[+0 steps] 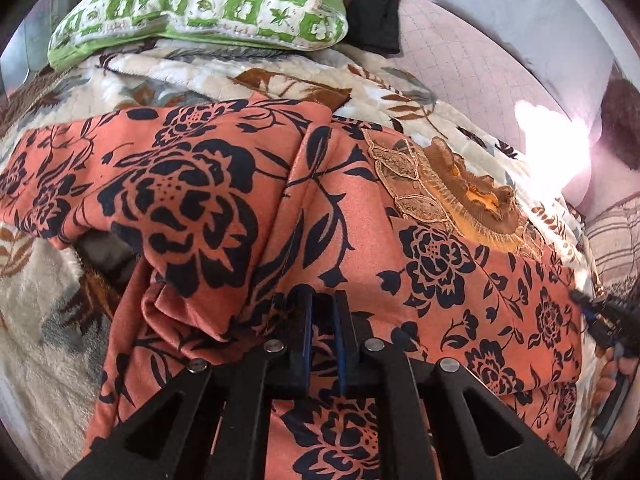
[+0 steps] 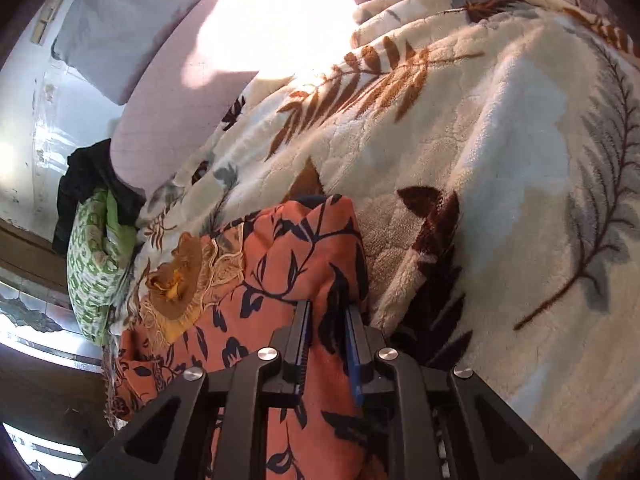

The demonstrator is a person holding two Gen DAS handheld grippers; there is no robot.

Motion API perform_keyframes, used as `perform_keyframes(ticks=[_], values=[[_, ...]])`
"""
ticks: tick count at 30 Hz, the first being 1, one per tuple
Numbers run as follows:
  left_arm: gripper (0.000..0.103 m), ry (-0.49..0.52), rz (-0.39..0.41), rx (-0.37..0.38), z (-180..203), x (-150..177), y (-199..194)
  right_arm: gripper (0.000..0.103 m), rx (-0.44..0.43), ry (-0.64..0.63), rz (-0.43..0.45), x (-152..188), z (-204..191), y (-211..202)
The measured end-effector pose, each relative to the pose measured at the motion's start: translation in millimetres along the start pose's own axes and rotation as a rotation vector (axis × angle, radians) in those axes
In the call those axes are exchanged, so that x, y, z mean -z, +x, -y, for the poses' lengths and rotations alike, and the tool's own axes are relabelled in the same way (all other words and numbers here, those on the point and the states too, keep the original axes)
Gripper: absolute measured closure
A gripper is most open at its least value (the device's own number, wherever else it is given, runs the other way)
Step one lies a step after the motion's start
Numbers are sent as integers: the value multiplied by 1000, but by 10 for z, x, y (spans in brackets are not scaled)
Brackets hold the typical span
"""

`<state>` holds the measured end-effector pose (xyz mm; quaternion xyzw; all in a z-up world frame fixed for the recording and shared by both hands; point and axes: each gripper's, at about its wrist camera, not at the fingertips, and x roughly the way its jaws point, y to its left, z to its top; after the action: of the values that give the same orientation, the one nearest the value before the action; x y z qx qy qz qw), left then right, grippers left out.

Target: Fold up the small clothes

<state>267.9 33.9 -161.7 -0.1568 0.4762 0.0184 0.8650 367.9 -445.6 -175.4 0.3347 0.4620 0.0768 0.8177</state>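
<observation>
An orange garment (image 1: 208, 184) with black flower print and a brown embroidered neckline (image 1: 452, 188) lies partly folded on a cream leaf-print blanket (image 1: 280, 68). My left gripper (image 1: 323, 312) is shut on a fold of the garment at its near edge. My right gripper (image 2: 328, 316) is shut on another bunched edge of the same garment (image 2: 280, 264), beside the blanket (image 2: 500, 160). The right gripper also shows at the right edge of the left wrist view (image 1: 600, 312).
A green and white patterned pillow (image 1: 200, 4) and a black cloth (image 1: 376, 12) lie at the head of the bed. A pink sheet (image 1: 480, 64) shows beyond the blanket. A pale wall (image 2: 24, 120) stands to the left.
</observation>
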Motion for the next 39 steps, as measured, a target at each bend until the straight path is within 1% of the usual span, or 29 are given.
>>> perform_keyframes(ticks=[3, 4, 5, 6, 7, 8, 9, 10, 11, 12, 13, 14, 16, 18, 19, 21, 22, 23, 25, 26, 28, 31, 33, 34, 35, 36, 37, 38, 39], values=[[94, 33, 19, -12, 30, 29, 18, 97, 78, -115, 85, 24, -206, -230], [94, 43, 25, -18, 36, 44, 27, 101, 132, -130, 110, 23, -213, -273], [94, 52, 27, -27, 57, 57, 27, 101, 197, -133, 128, 10, -157, -269], [94, 63, 29, -36, 76, 63, 16, 101, 225, -86, 130, -38, -39, -263], [94, 80, 29, -43, 100, 64, 0, 98, 211, -16, 116, -52, 119, -273], [93, 89, 29, -47, 110, 62, -9, 96, 153, 23, 100, -40, 201, -299], [93, 92, 27, -49, 111, 54, -16, 96, 101, 26, 96, -5, 211, -359], [93, 88, 24, -45, 97, 46, -20, 95, 81, 9, 99, 42, 163, -432], [93, 83, 22, -40, 81, 44, -31, 74, 50, -11, 100, 85, 118, -506], [93, 80, 21, -39, 71, 43, -31, 48, 24, -15, 98, 125, 74, -546], [93, 79, 15, -37, 65, 43, -29, 0, 9, -6, 102, 154, 24, -552], [92, 80, 14, -37, 70, 36, -23, 0, -11, -10, 127, 150, 0, -576], [91, 88, 10, -43, 82, 43, -30, 0, -9, -50, 130, 86, -136, -505], [87, 97, 6, -35, 91, 46, -32, 0, 7, -73, 91, -27, -228, -330], [87, 98, 5, -33, 90, 57, -33, 5, 9, -78, 63, -64, -255, -221], [86, 104, 9, -32, 89, 59, -30, 39, 52, -95, -17, -98, -286, 38], [86, 109, 13, -32, 88, 61, -26, 78, 97, -90, -66, -96, -254, 180], [86, 113, 13, -31, 88, 62, -17, 84, 110, -85, -89, -95, -220, 263], [86, 126, 21, -32, 102, 58, -16, 92, 112, -133, -58, -82, -262, 191], [86, 133, 22, -36, 114, 55, -11, 93, 126, -167, -24, -81, -311, 107], [86, 145, 32, -41, 156, 51, -6, 94, 161, -189, 45, -108, -339, -52], [84, 176, 40, -62, 221, 92, 26, 94, 245, -172, 6, -129, -202, 81], [83, 196, 40, -65, 236, 96, -17, 91, 167, -106, 36, -106, -115, 1], [83, 196, 39, -61, 229, 93, -53, 79, 156, -84, 37, -92, -104, -59], [83, 186, 53, -56, 213, 81, -128, 48, 165, -89, 50, -67, -124, -155], [83, 181, 73, -50, 205, 75, -199, 29, 156, -98, 83, -28, -154, -301], [81, 181, 93, -44, 212, 70, -271, 17, 126, -101, 129, 36, -183, -475], [79, 185, 119, -30, 234, 57, -358, 17, 76, -90, 151, 121, -203, -636], [73, 190, 136, -16, 257, 53, -415, 17, 4, -63, 144, 212, -210, -757]])
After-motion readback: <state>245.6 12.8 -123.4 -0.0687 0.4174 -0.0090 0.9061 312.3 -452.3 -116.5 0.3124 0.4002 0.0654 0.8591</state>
